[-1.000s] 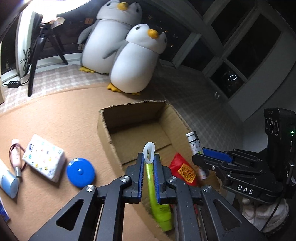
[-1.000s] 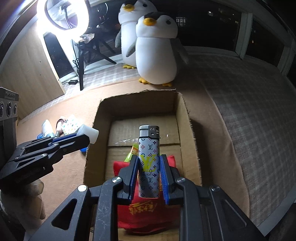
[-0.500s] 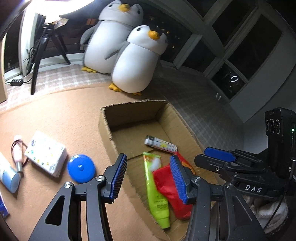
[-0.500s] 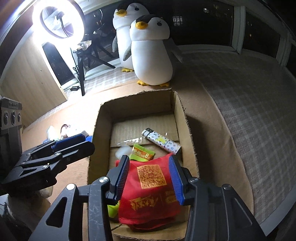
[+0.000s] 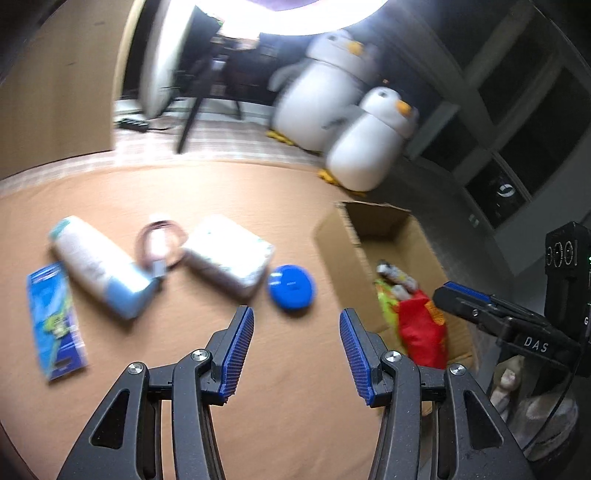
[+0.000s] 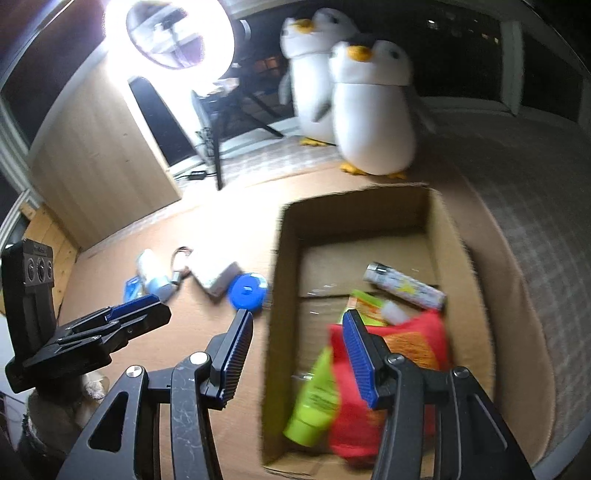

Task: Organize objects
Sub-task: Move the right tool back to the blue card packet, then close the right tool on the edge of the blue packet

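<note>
An open cardboard box [image 6: 454, 236] [image 5: 332, 240] holds a patterned lighter [image 6: 404, 285], a lime-green tube [image 6: 314, 402] and a red pouch [image 6: 413, 343]. On the tan mat to its left lie a blue round tape measure [image 5: 291, 286] [image 6: 245, 290], a white tissue pack [image 5: 229, 254], a white and blue bottle [image 5: 98, 266], a coiled cable [image 5: 159, 245] and a blue packet [image 5: 53, 319]. My left gripper [image 5: 295, 350] is open and empty above the mat, just short of the tape measure. My right gripper [image 6: 295, 350] is open and empty over the box's left wall.
Two plush penguins [image 6: 373, 110] stand behind the box. A ring light [image 6: 177, 33] on a tripod and a wooden panel [image 6: 96, 166] stand at the back left. A grey checked blanket [image 6: 535, 206] lies right of the box.
Both grippers opened and dropped the green tube and the lighter into the box. Both have since swung left, the left one toward the loose items on the mat.
</note>
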### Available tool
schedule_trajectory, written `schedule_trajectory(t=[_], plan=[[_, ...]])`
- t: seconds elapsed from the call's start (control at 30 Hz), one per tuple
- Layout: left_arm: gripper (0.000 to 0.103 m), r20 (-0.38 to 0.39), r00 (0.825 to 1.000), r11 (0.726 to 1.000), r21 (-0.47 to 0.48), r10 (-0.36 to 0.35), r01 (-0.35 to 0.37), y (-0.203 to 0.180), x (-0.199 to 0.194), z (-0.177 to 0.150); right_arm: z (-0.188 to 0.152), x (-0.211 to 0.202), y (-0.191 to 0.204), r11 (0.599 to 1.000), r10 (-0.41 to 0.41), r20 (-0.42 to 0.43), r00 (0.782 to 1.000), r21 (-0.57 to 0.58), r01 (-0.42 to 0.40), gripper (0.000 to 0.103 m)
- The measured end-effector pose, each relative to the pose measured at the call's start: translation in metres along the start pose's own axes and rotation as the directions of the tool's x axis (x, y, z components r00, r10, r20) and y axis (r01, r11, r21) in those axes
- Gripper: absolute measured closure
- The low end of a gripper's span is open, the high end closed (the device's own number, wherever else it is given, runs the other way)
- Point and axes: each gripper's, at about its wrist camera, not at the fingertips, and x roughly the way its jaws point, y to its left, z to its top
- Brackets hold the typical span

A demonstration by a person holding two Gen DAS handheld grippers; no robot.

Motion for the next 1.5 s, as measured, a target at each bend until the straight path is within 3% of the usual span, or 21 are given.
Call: schedule_trajectory(t=[0.43,0.67,1.17,1.5], plan=[[0.051,0.019,0.991,0.978,-0.169,0.130,-0.125,0.126,-0.063,-0.030,-0.002,0.044,0.112,0.978,0.119,-0.102,0.988,-0.162,-0.134,0.054],[0.051,-0.013,0.990,0.966,-0.215,0.141,-0.140,0.174,-0.070,-0.043,-0.006,0.084,0.168,0.956,0.190,-0.228,0.955,-0.177,-0.233,0.054],[0.049,-0.071,0.993,0.967,-0.233,0.093,-0.107,0.207,-0.047,-0.046,-0.008,0.178,0.229,0.949,0.229,-0.412,0.882,-0.106,-0.295,0.055],[0.049,-0.079,0.993,0.968,-0.230,0.084,-0.100,0.211,-0.036,-0.041,-0.011,0.204,0.243,0.957,0.201,-0.452,0.869,-0.097,-0.272,0.062]])
